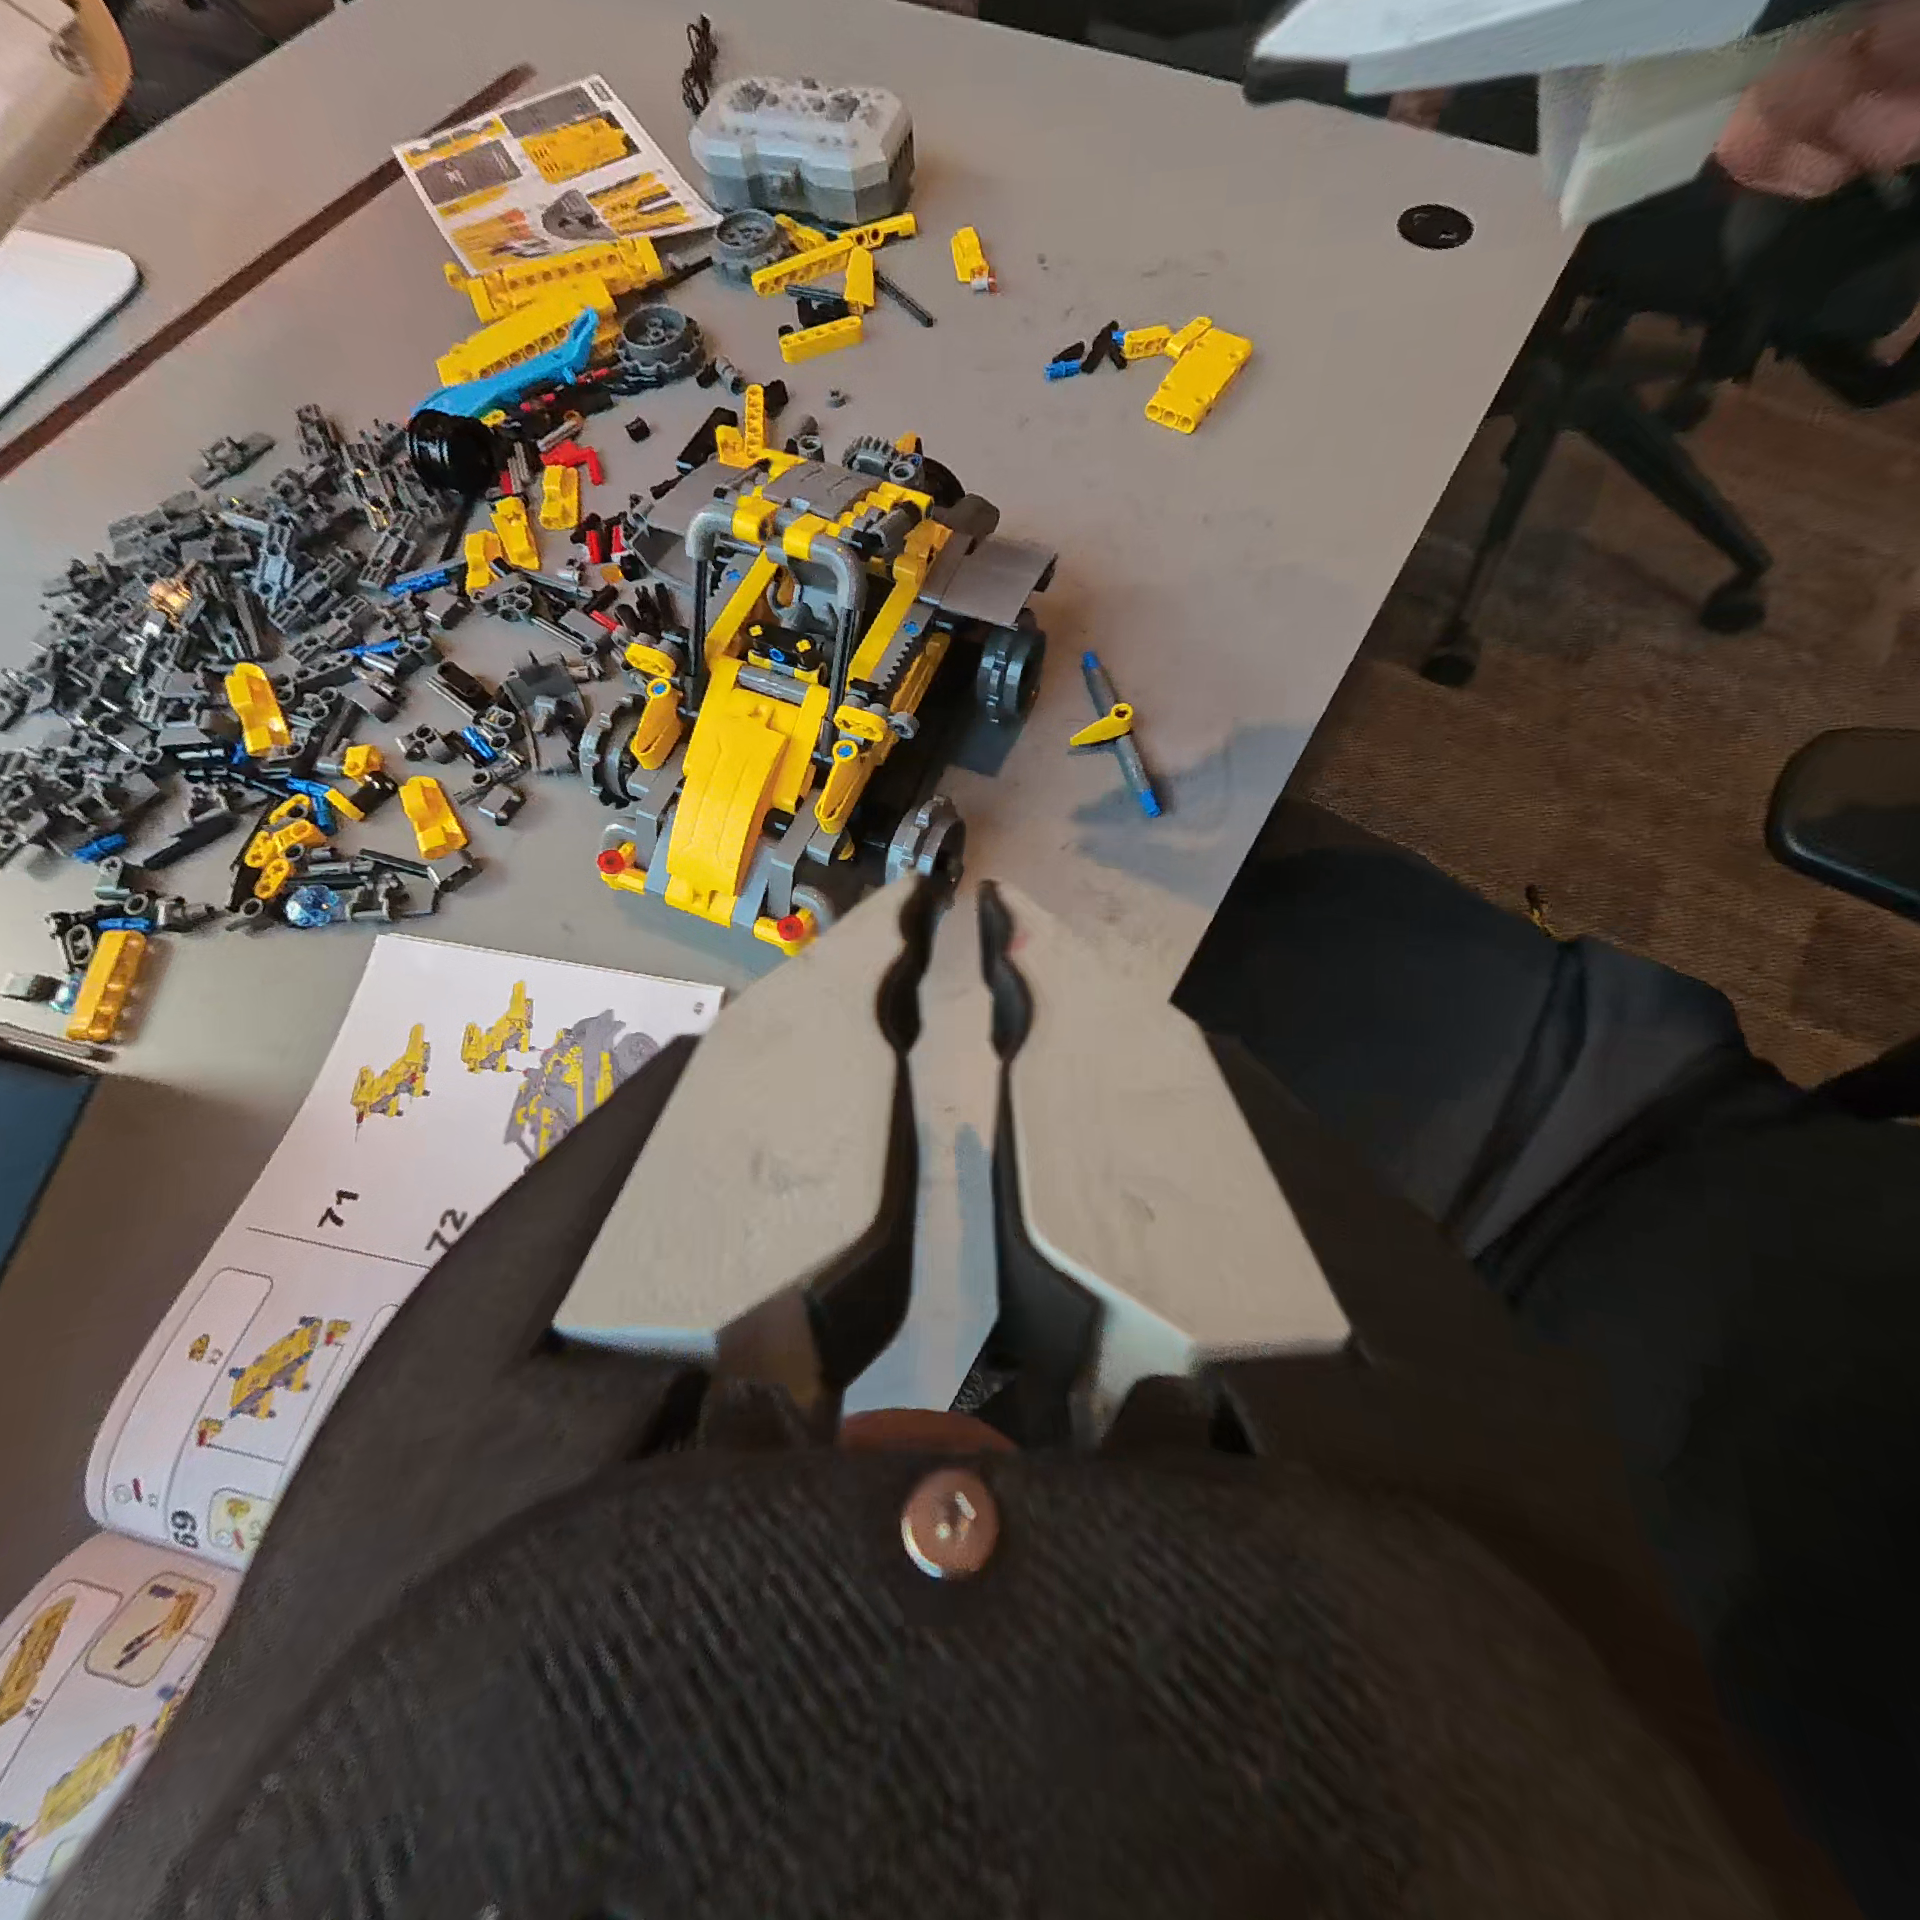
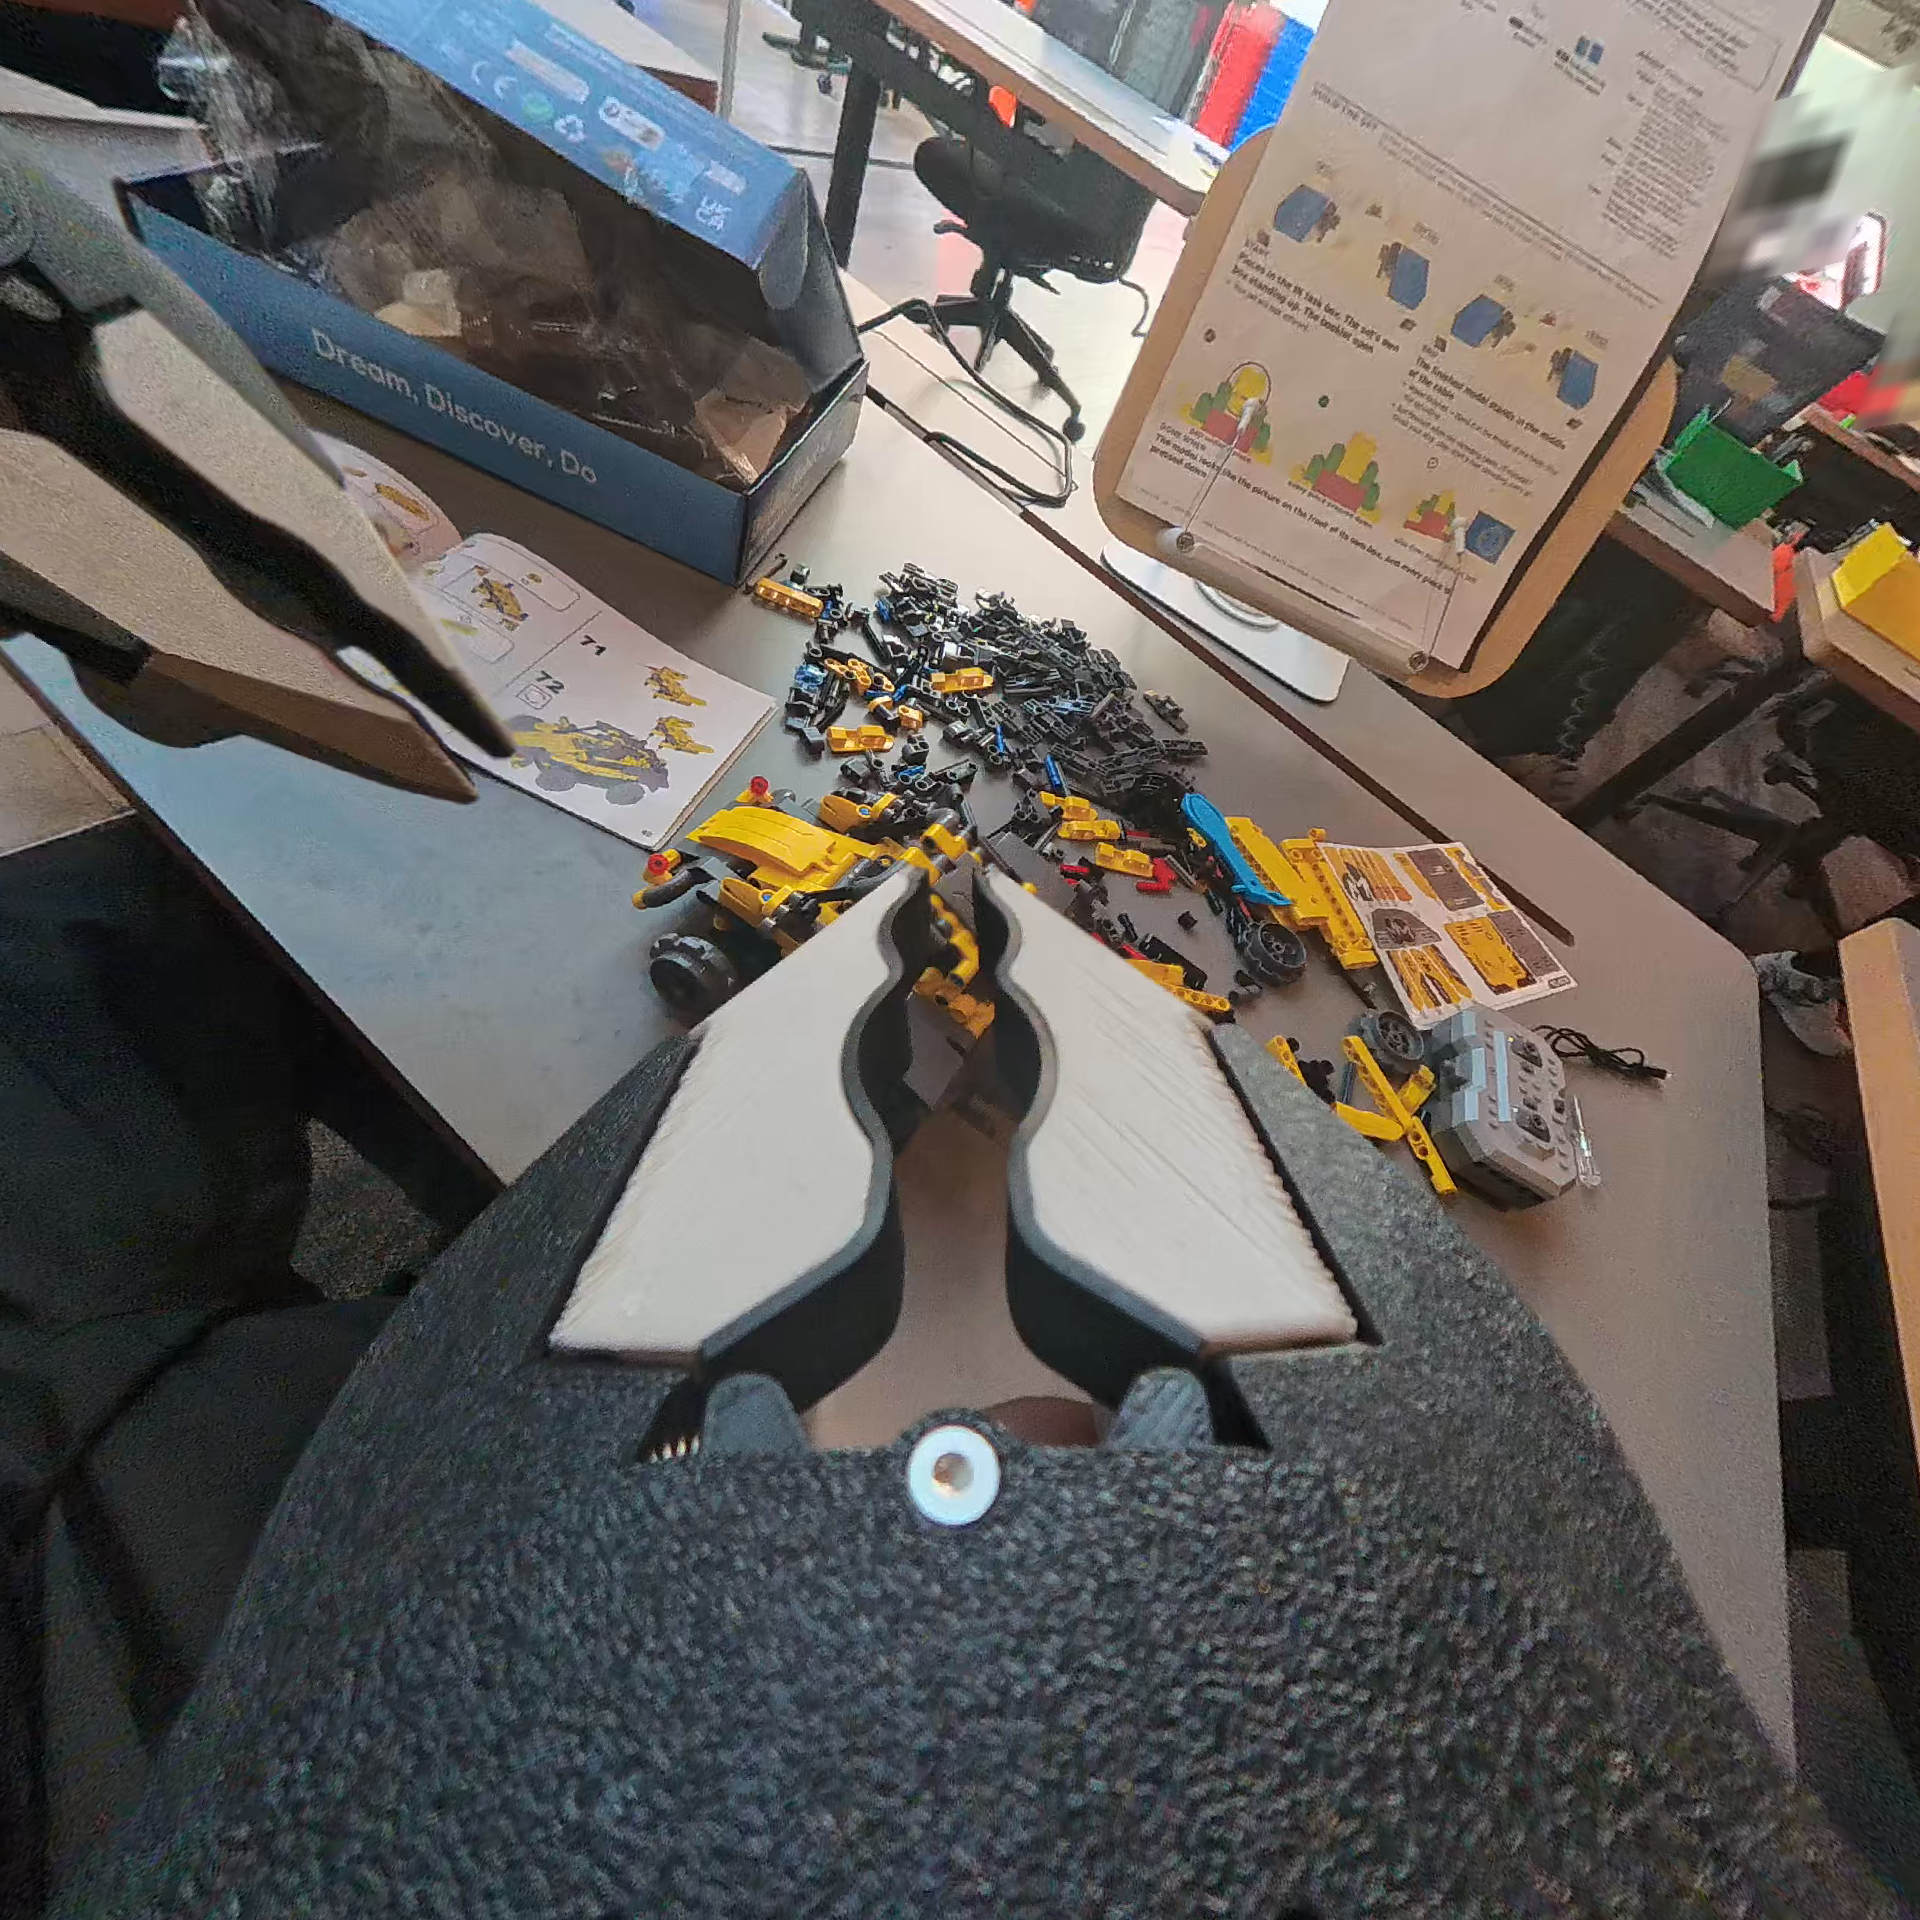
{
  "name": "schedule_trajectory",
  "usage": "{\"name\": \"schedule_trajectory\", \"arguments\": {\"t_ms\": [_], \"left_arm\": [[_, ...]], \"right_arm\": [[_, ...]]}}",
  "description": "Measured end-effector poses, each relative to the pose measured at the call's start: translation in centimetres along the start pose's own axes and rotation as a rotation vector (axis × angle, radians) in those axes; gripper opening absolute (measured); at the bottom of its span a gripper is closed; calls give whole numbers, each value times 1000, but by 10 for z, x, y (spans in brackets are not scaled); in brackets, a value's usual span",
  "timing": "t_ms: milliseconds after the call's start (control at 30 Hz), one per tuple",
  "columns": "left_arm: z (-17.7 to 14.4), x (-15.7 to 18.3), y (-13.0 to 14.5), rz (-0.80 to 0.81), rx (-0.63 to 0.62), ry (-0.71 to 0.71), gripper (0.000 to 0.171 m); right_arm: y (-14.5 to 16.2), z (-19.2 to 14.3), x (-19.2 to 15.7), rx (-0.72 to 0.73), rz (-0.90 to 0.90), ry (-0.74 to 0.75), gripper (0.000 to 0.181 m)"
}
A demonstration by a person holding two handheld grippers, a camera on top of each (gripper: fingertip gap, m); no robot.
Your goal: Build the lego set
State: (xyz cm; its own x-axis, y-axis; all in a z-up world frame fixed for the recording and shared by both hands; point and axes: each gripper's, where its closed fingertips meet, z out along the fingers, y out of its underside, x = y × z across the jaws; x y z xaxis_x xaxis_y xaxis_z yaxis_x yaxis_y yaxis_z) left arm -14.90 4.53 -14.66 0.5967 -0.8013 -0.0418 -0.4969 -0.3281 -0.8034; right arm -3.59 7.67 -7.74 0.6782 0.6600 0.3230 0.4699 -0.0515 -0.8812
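A partly built yellow and grey vehicle model point(image 1: 790, 707) stands on the grey table point(image 1: 1247, 582). My left gripper point(image 1: 954, 899) hovers just above and in front of the model's front corner, its jaws almost together with nothing between them. It also shows at the upper left of the right wrist view point(image 2: 488, 771). My right gripper point(image 2: 948, 883) points at the model point(image 2: 800, 852) from the side, above it, its jaws almost together and empty. In the left wrist view it shows as a blurred white finger at the top right point(image 1: 1507, 42).
A pile of dark loose pieces point(image 1: 208, 623) lies left of the model, with an open instruction booklet point(image 1: 416, 1143), a sticker sheet point(image 1: 551, 166), a grey battery box point(image 1: 800, 145) and a blue tool point(image 1: 509, 384). A blue box point(image 2: 499, 416) and a sheet stand point(image 2: 1403, 364) are behind. The left gripper's tips are roughly 15 centimeters from the right gripper's.
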Motion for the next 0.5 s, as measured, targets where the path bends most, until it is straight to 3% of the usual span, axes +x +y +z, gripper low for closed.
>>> {"name": "schedule_trajectory", "arguments": {"t_ms": [233, 333, 500], "left_arm": [[-8, -12, -5, -14, 50, -61, 0], [-5, -17, -5, -36, 51, -63, 14], [5, -22, 2, -85, 72, -79, 17]], "right_arm": [[-11, -2, 16, 100, 105, 14, 6], [-6, 2, 21, 104, 135, 16, 8], [-10, 11, 26, 109, 156, -10, 14]]}}
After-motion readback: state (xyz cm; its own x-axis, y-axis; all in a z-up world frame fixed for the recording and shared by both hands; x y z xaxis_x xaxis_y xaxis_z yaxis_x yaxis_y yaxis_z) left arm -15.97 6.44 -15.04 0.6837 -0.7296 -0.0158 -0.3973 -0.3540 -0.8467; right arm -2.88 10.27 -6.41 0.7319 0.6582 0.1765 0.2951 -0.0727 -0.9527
